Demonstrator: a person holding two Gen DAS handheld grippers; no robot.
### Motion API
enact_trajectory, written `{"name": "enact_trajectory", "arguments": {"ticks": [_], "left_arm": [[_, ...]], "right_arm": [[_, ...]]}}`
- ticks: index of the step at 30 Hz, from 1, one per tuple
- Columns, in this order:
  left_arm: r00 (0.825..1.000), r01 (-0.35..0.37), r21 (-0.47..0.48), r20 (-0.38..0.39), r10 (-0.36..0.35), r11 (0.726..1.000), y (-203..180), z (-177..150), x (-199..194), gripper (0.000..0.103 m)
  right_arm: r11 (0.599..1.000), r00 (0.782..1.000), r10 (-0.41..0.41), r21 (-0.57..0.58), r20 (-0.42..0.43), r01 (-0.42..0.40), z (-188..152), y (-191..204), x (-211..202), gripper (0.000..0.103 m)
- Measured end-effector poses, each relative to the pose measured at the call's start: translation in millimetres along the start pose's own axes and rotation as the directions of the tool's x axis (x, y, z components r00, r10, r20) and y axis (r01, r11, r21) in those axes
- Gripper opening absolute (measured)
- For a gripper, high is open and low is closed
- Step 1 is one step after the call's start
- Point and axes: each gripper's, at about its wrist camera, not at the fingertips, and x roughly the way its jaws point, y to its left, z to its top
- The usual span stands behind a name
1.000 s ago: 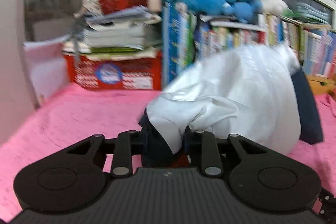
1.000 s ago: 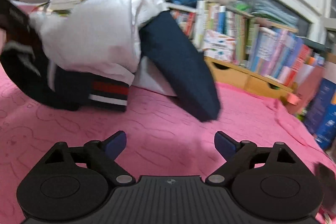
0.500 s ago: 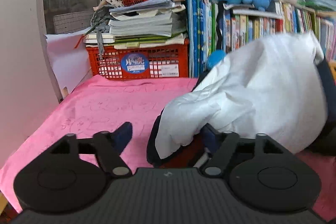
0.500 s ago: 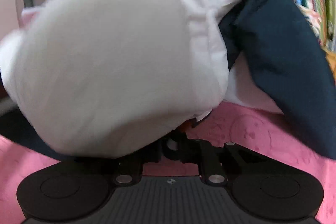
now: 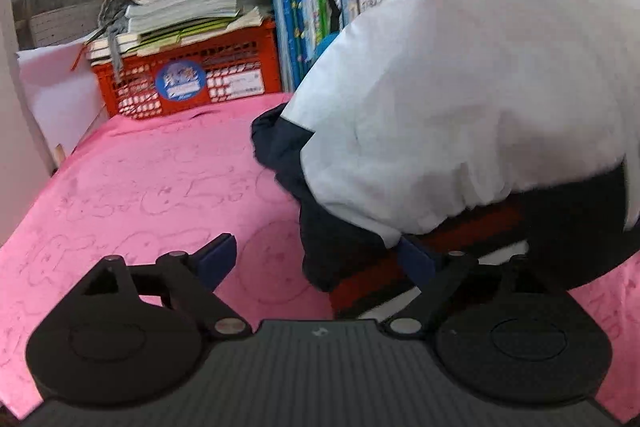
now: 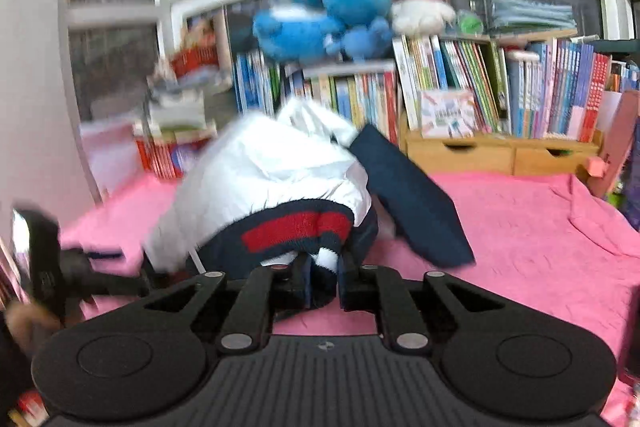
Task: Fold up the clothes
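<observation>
Swapping hands: left gripper (image 5: pixel 316 259) fingers now spreading off the jacket (image 5: pixel 460 99), right gripper (image 6: pixel 323 277) newly pinching its striped hem (image 6: pixel 296 231) (easing slightly), ready to reposition.

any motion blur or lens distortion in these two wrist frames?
Left wrist: mostly sharp, mild smear on the jacket and red crate; strong fisheye bowing of the books. Right wrist: heavy blur on the left side, plush toys smeared; right bookshelf sharper; dark corner vignette.
</observation>
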Motion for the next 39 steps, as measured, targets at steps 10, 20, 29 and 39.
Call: {"name": "enact_trajectory", "arguments": {"ticks": [10,20,29,39], "left_arm": [[0.992,0.058,-0.058,-0.108,-0.064,0.997,34.3,6.1,22.0,0.103],[0.918,0.392,0.042,0.043,-0.394,0.919,50.6,26.9,-88.7,0.02],[0.923,0.36,0.14,-0.196,-0.331,0.922,56.8,-11.2,-94.8,0.04],[0.999,0.043,0.126,0.005,-0.044,0.991,93.2,20.2,-114.7,0.08]], "right_arm": [[0.985,0.995,0.047,0.17,-0.092,-0.031,-35.2,-25.1,50.2,0.097],[0.967,0.963,0.21,0.18,-0.167,-0.18,-21.9,0.3,33.5,0.011],[0.983,0.94,0.177,0.102,-0.292,-0.154,-39.2,-3.4,-26.1,0.058],[0.956,0.946,-0.011,0.275,-0.325,0.106,-32.5,-68.7,43.3,0.084]]}}
